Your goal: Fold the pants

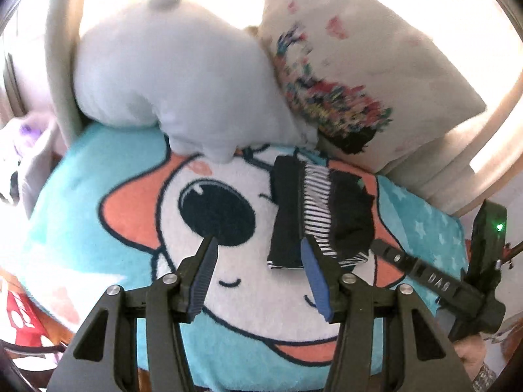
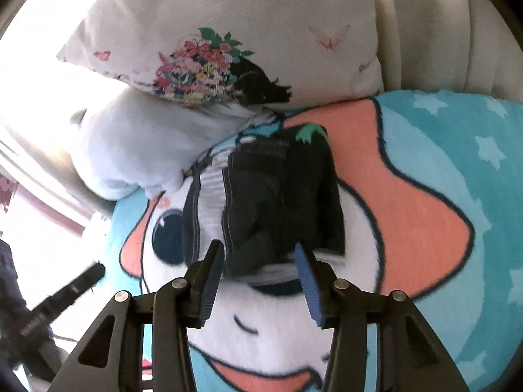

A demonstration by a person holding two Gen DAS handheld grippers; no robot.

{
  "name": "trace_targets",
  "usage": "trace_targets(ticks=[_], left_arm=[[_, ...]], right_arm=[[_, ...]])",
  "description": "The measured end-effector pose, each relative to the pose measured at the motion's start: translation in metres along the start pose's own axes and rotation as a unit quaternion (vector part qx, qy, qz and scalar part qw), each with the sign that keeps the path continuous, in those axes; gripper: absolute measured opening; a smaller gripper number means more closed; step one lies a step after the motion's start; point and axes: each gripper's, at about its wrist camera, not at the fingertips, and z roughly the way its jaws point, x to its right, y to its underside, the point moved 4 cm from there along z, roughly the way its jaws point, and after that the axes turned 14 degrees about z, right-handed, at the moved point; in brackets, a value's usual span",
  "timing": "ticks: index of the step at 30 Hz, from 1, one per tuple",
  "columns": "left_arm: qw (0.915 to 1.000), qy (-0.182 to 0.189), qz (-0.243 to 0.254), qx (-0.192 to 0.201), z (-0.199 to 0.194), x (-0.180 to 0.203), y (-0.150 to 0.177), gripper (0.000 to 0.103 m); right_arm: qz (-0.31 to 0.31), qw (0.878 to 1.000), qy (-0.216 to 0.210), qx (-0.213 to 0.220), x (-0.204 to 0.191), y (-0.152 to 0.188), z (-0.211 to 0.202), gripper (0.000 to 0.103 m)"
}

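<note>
Pants lie compactly folded on the cartoon-face blanket below the floral pillow; both hand-held grippers, left and right, wide and empty (press fold flat, don't tug).

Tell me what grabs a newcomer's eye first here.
The big cartoon-face blanket fills both views. On it lie small dark pants with a striped lining, folded, ahead of both open grippers. Behind sit a white plush and a floral pillow.
</note>
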Motion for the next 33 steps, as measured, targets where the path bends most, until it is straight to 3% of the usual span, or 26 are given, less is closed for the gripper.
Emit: trace_targets(ticks=[6,8,11,15,33], left_arm=[[0.9959,-0.06,0.039,0.054,-0.041,0.044,0.01,0.06],[0.9924,-0.086,0.052,0.07,-0.055,0.057,0.014,0.074],[0.9877,-0.115,0.06,0.086,-0.068,0.07,0.015,0.085],[0.9818,-0.153,0.069,0.09,-0.075,0.08,0.017,0.092],[0.9925,-0.108,0.057,0.007,-0.034,0.096,0.039,0.092]], right_arm=[[-0.053,0.999,-0.004,0.012,0.008,0.031,-0.021,0.053],[-0.067,0.998,-0.003,0.018,0.011,0.04,-0.031,0.054],[-0.078,0.997,-0.003,0.023,0.017,0.049,-0.043,0.054],[-0.097,0.995,0.0,0.035,0.025,0.06,-0.058,0.058],[-0.088,0.995,0.045,0.007,0.064,0.07,-0.05,0.062]])
